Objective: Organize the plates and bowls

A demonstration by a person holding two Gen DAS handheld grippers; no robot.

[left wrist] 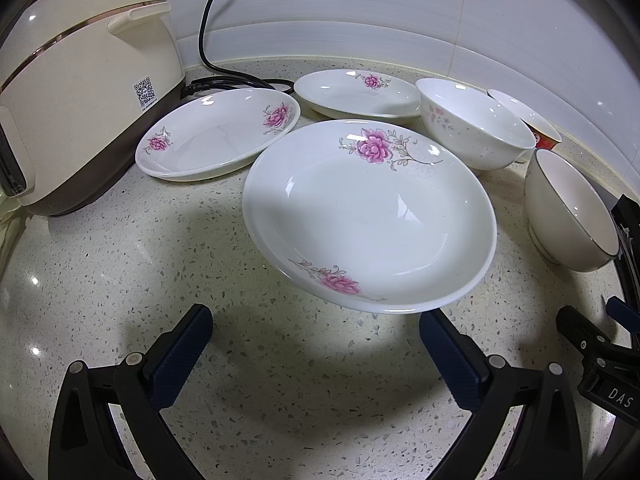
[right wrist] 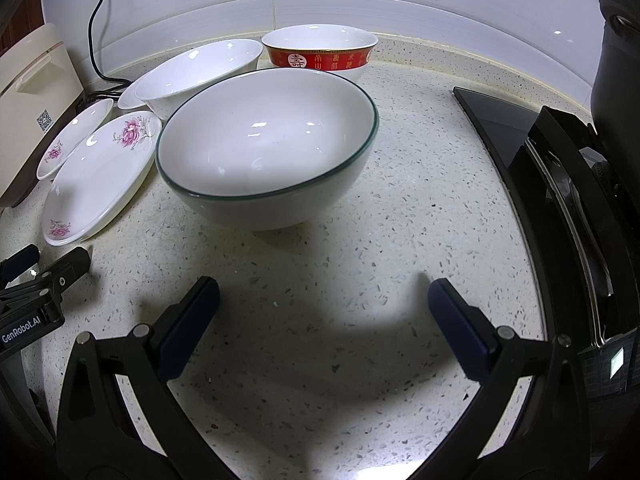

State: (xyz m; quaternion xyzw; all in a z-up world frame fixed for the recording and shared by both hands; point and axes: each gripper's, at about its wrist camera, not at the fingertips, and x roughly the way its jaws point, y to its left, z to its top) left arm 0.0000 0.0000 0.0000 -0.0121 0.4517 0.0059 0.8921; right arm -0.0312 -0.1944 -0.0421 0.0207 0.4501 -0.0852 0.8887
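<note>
Nothing looks sorted yet: the dishes lie loose and single on the speckled counter [left wrist: 100, 280], none stacked. The left gripper [left wrist: 316, 328] hovers with its jaws wide apart and empty, and the nearest flowered plate [left wrist: 368, 216] sits just ahead of it, its near rim just above the right-hand finger tip. Beyond that plate, to the left, a second flowered plate [left wrist: 216, 136] lies near the rice cooker [left wrist: 80, 80]; a third plate [left wrist: 356, 94] is farther back, partly overlapped by the first. The right gripper [right wrist: 324, 292] is likewise spread wide, holding nothing, with the green-rimmed bowl [right wrist: 268, 152] straight ahead of its fingers but apart from them. Behind that bowl stand a plain white bowl [right wrist: 200, 72] and a red-banded bowl [right wrist: 320, 52], each on its own. By my reading the whole job remains: three plates to pile and three bowls to nest, with the first pickup not yet made
</note>
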